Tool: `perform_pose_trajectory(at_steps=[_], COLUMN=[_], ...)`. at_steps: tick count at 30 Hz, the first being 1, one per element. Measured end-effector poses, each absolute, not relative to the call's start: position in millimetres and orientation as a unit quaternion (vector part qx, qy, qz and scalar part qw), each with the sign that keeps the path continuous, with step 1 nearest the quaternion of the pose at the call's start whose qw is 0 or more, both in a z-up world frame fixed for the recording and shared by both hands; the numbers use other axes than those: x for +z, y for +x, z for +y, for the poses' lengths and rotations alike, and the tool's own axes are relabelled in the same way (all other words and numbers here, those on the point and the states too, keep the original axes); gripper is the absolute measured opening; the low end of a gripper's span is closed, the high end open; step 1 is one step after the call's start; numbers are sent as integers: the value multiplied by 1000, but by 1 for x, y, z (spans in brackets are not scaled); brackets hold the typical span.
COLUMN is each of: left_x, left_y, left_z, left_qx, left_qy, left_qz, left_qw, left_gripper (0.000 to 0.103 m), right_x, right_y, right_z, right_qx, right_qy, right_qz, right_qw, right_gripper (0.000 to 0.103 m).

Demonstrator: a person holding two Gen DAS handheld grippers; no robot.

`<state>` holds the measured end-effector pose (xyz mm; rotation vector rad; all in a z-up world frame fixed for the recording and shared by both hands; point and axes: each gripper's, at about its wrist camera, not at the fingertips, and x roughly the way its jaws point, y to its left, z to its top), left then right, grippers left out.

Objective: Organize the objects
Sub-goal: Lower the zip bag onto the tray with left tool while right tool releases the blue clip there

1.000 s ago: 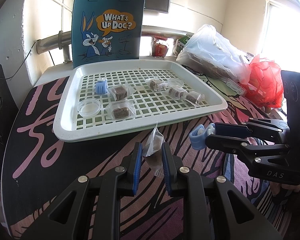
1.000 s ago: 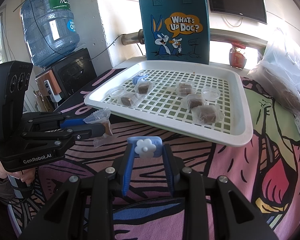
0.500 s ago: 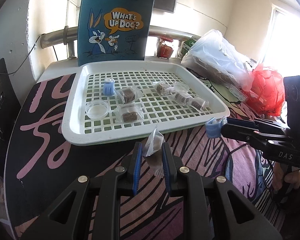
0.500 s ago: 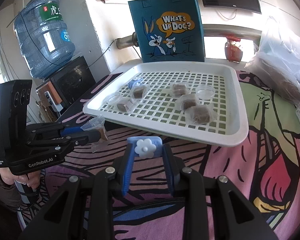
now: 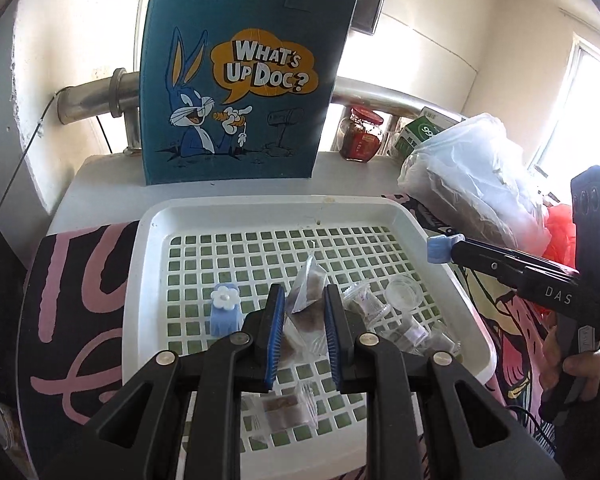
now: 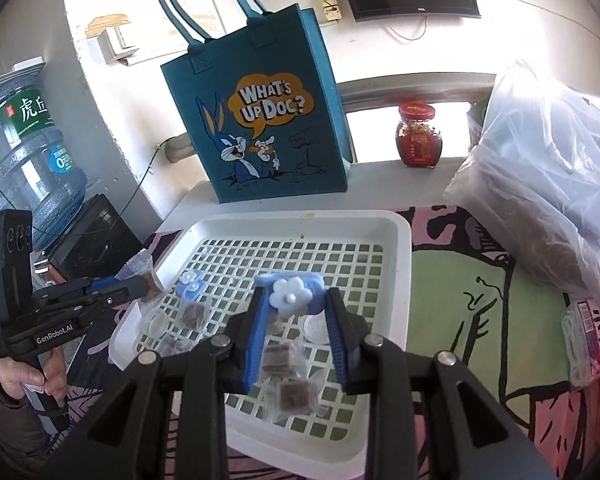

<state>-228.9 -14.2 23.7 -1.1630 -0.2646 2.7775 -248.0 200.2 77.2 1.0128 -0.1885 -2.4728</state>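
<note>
My left gripper point(image 5: 300, 304) is shut on a clear snack packet point(image 5: 306, 296) with a brown cube inside, held above the white slotted tray point(image 5: 148, 264). My right gripper point(image 6: 294, 300) is shut on a blue clip with a white flower point(image 6: 288, 294), also above the tray point(image 6: 400, 264). A second blue flower clip point(image 5: 225, 312) stands on the tray at left. Several wrapped brown cubes point(image 6: 294, 392) and small clear round lids point(image 5: 404, 294) lie on the tray. A teal Bugs Bunny tote bag point(image 5: 240, 80) stands upright behind the tray.
A large plastic bag point(image 6: 540, 184) lies to the right. A red-lidded jar point(image 6: 418, 136) stands on the sill. A water bottle point(image 6: 24, 152) and a black box point(image 6: 96, 240) are at left. A patterned cloth point(image 6: 460, 280) covers the table.
Both grippers have risen and moved forward from the table's front to above the tray, nearer the tote bag, each still holding its object.
</note>
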Motion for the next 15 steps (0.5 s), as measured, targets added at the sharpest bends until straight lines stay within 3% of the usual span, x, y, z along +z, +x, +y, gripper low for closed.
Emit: perform_pose_trajectory(at_steps=[9,11,13,15], left_x=[-23,-26,-23,-13], left_y=[-270,-272,-272,-265], left_z=[2,1,-1,-4], left_qx=[897,896,895,901], left_qy=[-434,-434,-433,-415], left_qz=[-85,-92,-106,-120], left_qw=[30,26,28,36], left_gripper=[19,26,60,74], right_x=[28,22,18,22], right_y=[-313,-317,-320,-317], right_z=[178,175,176,180], right_qx=[-879,-878,-872,-870], right_qy=[431,439,452,455], right_qz=[-66,-54,-60,-65], right_qw=[194,182,179,177], right_gripper=[28,29,29,37])
